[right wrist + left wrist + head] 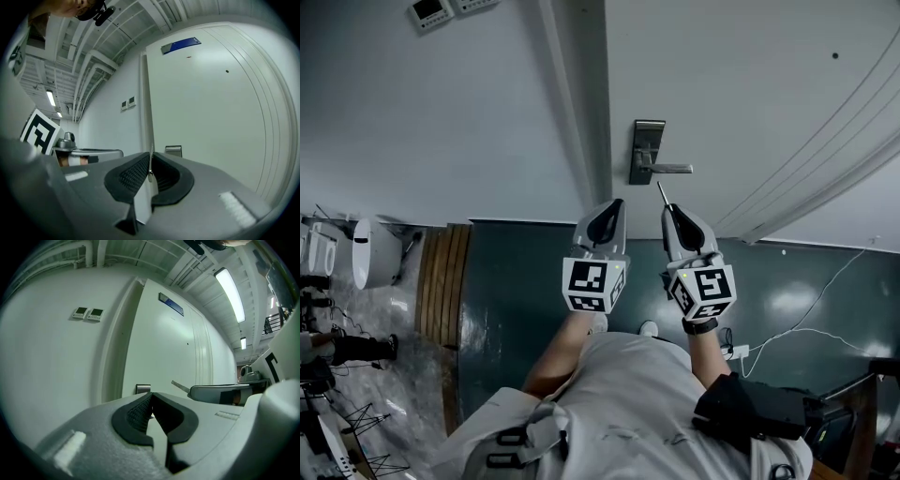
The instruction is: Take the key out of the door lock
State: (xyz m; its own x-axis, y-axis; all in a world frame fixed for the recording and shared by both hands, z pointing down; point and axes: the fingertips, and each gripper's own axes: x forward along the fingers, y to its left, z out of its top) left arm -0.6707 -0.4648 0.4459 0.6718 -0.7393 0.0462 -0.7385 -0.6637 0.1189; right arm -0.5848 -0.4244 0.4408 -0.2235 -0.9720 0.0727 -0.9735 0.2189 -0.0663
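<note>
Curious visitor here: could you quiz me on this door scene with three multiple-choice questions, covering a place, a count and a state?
1. Where is the key? A in the lock; B between the right gripper's jaws; C on the floor.
2. How many small wall panels are beside the door? A one; B two; C four.
3. The left gripper's jaws are: A wide apart; B shut on the key; C shut on nothing.
Answers: 1 B, its blade pokes out of those jaws; 2 B, two sit side by side; 3 C, they meet with nothing between.
</note>
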